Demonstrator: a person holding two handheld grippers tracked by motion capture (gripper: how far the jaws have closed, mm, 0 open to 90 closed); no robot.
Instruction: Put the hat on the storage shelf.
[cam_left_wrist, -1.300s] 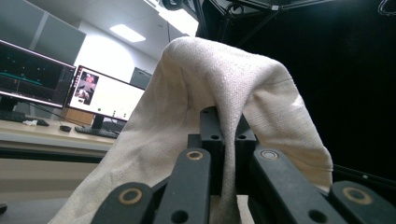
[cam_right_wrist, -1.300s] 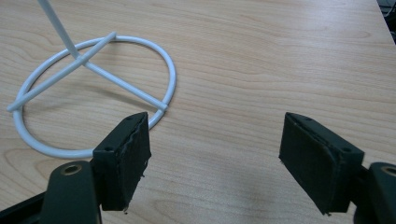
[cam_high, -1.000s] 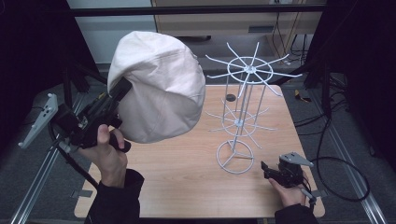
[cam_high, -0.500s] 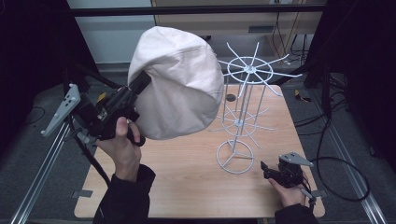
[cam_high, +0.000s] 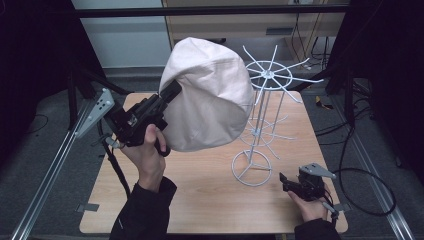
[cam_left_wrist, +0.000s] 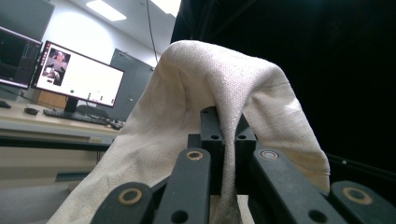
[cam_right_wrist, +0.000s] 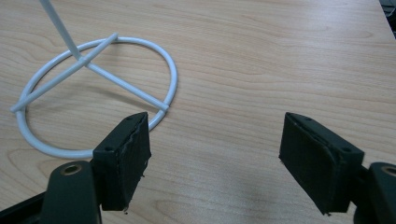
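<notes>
One cream fabric hat (cam_high: 207, 97), held aloft above the worktop's left half, its side just beside the top ring of one white wire rack (cam_high: 260, 120); contact not determinable. Left gripper (cam_high: 165, 97): fingers pinched tight on a fold of the hat. Rack's ring base stands right of centre. Right gripper (cam_high: 286, 182) low near the front right corner, fingers (cam_right_wrist: 123, 158) spread wide, holding nothing. Worktop (cam_high: 200, 200): light wood grain. Room: dark curtains, grey floor, two monitors (cam_left_wrist: 74, 77) on a desk.
</notes>
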